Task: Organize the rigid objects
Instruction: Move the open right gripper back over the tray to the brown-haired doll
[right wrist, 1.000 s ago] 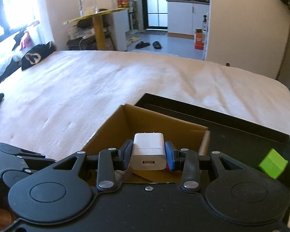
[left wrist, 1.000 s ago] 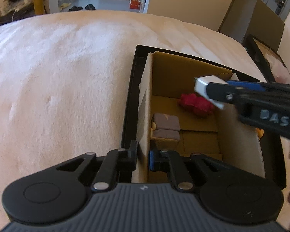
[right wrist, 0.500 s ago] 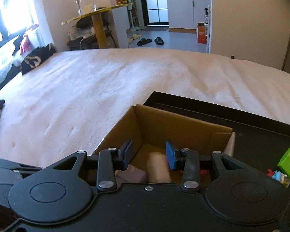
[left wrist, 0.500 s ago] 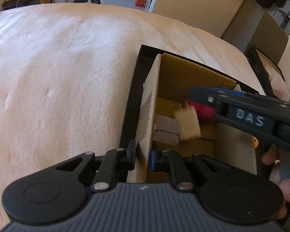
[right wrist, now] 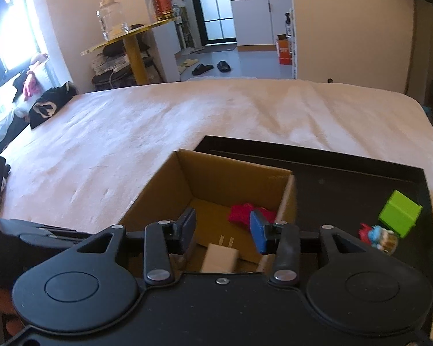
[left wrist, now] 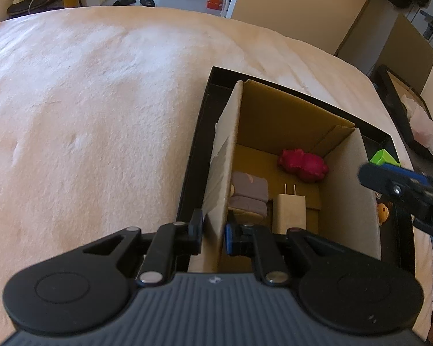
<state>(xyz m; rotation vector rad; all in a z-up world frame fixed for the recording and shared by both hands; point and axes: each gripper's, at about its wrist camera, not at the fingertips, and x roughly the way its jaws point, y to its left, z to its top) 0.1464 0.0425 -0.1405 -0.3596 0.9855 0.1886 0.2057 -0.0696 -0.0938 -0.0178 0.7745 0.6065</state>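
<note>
An open cardboard box [left wrist: 277, 115] stands in a black tray [left wrist: 199, 144] on the bed. My left gripper [left wrist: 213, 230] is shut on the box's left wall [left wrist: 220, 178]. A white charger [left wrist: 288, 212] lies on the box floor, prongs pointing away, beside a grey folded item [left wrist: 249, 193] and a red toy [left wrist: 303, 164]. My right gripper [right wrist: 223, 230] hovers over the near end of the box [right wrist: 231, 178]; its jaws are opening with nothing between them. The charger [right wrist: 219, 256] rests below them, apart from the pads.
A green block [right wrist: 401, 212] and a small colourful figurine [right wrist: 379, 235] sit on the tray [right wrist: 332, 173] right of the box. A yellow toy [left wrist: 383, 212] lies by the box's right wall. The pale bedspread [left wrist: 101, 115] stretches left and beyond.
The right gripper let go of the white charger, which dropped into the box, and then drew back toward the right. The left gripper kept its hold on the box wall.
</note>
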